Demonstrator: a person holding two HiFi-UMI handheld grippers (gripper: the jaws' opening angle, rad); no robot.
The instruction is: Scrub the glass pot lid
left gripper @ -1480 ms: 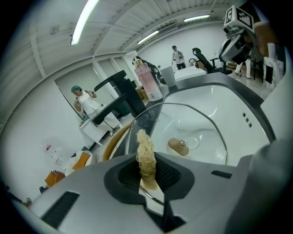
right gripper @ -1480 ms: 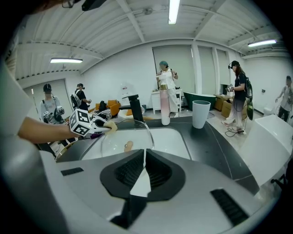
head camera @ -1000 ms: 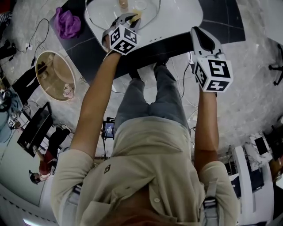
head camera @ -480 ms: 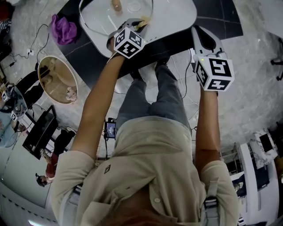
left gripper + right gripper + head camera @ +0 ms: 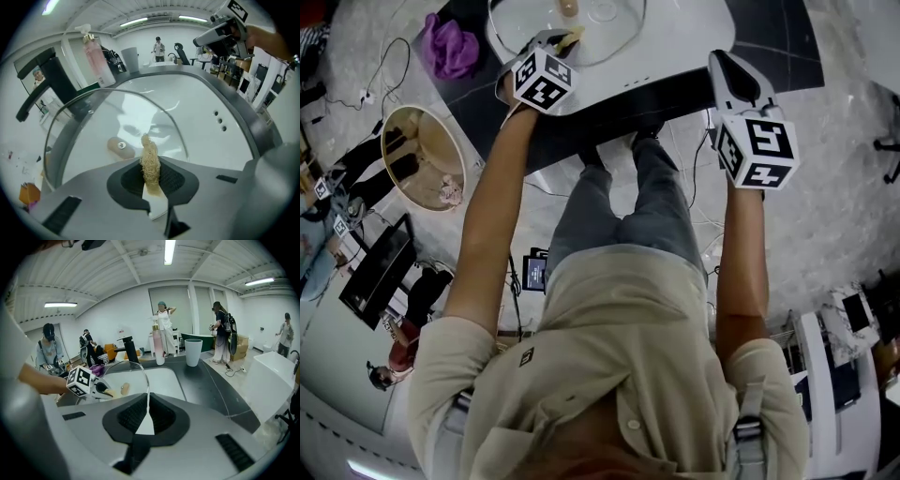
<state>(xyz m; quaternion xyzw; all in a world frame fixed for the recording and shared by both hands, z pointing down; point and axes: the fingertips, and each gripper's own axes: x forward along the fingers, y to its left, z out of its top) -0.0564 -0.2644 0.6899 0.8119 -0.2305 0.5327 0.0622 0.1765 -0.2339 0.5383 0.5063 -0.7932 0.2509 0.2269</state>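
The left gripper (image 5: 561, 39) has its fingers clamped on a tan loofah scrubber (image 5: 150, 157), whose tip sits against or just over the glass pot lid (image 5: 117, 117); which of the two cannot be told. The lid rests tilted in the white sink (image 5: 201, 108), its knob (image 5: 119, 145) just at 9 o'clock of the scrubber. The right gripper (image 5: 724, 66), fingers pressed together on nothing, hangs over the dark counter (image 5: 220, 385) at 3 o'clock of the lid, well apart from it.
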